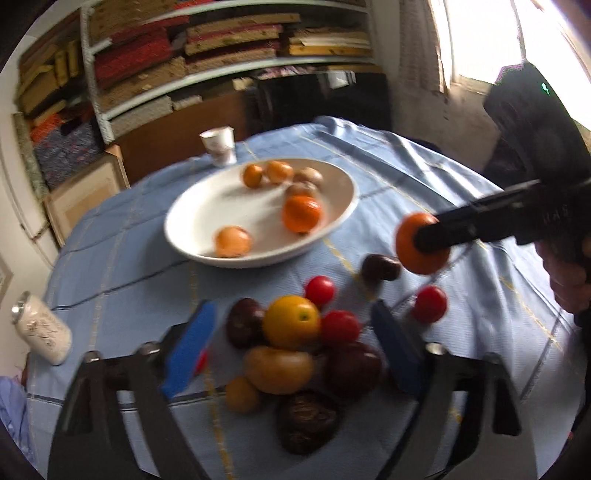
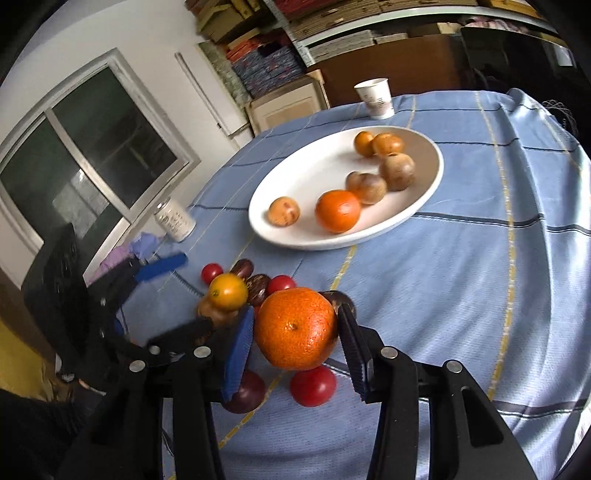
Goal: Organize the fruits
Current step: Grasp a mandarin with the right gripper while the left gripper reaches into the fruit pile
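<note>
We see a round surface (image 2: pixel 461 258) under a blue cloth with dark and yellow lines. Behind it stand white shelves (image 1: pixel 229 70) packed with flat stacks in red, tan and patterned cloth, and a brown cabinet (image 1: pixel 177 136) sits below them. A sliding window (image 2: pixel 85 147) with dark panes is set in a white wall (image 2: pixel 147 33). We see bright daylight through a second window (image 1: pixel 487 37).

Looks like I'm working in someone's home, a lived-in storage-ish room.
Blue checked tablecloth (image 2: pixel 461 258), paper cup (image 2: pixel 373 98), crammed shelves (image 1: pixel 221 55), sliding window (image 2: pixel 85 155).
</note>
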### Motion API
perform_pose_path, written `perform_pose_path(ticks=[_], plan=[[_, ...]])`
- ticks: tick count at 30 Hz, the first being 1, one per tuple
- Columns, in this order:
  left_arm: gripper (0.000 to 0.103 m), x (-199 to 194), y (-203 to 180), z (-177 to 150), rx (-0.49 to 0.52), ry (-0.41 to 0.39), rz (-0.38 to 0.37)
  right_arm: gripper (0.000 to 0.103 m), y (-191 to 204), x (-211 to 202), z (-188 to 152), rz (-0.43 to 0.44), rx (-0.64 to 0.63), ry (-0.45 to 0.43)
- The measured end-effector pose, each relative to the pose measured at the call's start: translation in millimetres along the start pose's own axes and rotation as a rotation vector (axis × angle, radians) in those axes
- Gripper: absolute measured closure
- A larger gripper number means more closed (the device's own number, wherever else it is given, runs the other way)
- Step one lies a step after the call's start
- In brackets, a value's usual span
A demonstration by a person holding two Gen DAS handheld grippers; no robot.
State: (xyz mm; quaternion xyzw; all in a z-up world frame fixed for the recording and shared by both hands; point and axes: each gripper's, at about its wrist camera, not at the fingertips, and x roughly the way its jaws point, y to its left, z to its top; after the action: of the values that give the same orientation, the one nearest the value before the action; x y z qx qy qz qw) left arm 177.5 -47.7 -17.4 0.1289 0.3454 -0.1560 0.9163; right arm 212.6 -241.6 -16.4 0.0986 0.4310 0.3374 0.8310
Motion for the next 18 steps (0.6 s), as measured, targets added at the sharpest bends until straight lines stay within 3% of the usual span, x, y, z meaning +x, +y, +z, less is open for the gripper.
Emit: perform_pose_path(ticks=[1,9,11,14,18], plan=[[0.030,3.2,-2.8,0.3,-0.006,0.011,-0.015,0.056,-0.3,-0.6,-0.1,-0.001,0.001,-0.004],[0.032,12.2,-7.2,2.9,-0.028,0.017,0.006,0.056,1.1,-6.4,-5.3,0.015,-0.005,-0.007],[0.048,17.1,-1.8,2.9,-0.052,0.037,0.002,0.056,2.1,-6.2,-5.8,0.013,-0.007,-0.004],[0.055,24.8,4.6,1.8,-0.080,0.066,-0.003,0.056,3.4,-6.8,-6.4,0.017,-0.007,-0.003],[0.055,29.6,7.1,1.2,-0.090,0.084,-0.001,0.056,3.4,-6.6,-6.2,0.018,-0.008,-0.004]])
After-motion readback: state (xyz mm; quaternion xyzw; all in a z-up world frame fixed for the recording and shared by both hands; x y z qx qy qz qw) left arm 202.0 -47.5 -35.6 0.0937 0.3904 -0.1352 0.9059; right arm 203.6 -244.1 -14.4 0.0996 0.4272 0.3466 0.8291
